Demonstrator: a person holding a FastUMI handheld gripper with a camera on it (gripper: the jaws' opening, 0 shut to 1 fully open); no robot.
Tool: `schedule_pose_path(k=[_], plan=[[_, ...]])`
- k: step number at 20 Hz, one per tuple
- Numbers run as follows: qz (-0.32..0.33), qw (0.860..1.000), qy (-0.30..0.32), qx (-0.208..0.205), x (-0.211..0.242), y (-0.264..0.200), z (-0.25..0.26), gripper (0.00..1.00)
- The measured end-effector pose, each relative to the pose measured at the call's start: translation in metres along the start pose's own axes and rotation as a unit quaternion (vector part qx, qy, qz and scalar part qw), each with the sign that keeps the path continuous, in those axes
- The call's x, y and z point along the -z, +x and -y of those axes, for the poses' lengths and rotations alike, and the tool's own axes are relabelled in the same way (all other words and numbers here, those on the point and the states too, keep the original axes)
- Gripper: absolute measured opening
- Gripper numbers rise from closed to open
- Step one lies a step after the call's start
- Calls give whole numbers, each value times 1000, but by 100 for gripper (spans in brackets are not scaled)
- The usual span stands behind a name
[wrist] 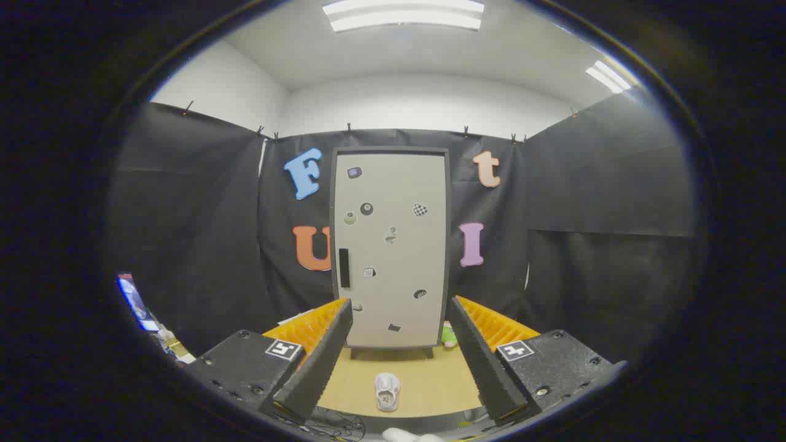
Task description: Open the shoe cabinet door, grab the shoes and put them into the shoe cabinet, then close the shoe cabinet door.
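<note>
A tall pale shoe cabinet with a dark frame stands straight ahead against the booth wall, its door closed. A dark vertical handle sits on the door's left side, and several small stickers dot the door. One white shoe lies on the tan floor mat in front of the cabinet, between my two fingers and well beyond their tips. My gripper is open, held back from the cabinet, with nothing between its fingers.
A small green and pink object lies by the cabinet's right foot. Cables run along the mat's near edge. A screen and small clutter sit at the far left. Black cloth walls close both sides.
</note>
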State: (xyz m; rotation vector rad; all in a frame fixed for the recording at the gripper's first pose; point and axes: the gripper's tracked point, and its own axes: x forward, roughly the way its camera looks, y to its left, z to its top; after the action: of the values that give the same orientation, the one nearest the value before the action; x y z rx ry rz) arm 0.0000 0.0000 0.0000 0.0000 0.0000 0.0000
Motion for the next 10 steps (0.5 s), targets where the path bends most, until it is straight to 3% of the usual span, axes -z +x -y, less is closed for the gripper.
schedule_pose_path(k=[10], plan=[[-1,1000,-3,-5,-2,4,-8,100]])
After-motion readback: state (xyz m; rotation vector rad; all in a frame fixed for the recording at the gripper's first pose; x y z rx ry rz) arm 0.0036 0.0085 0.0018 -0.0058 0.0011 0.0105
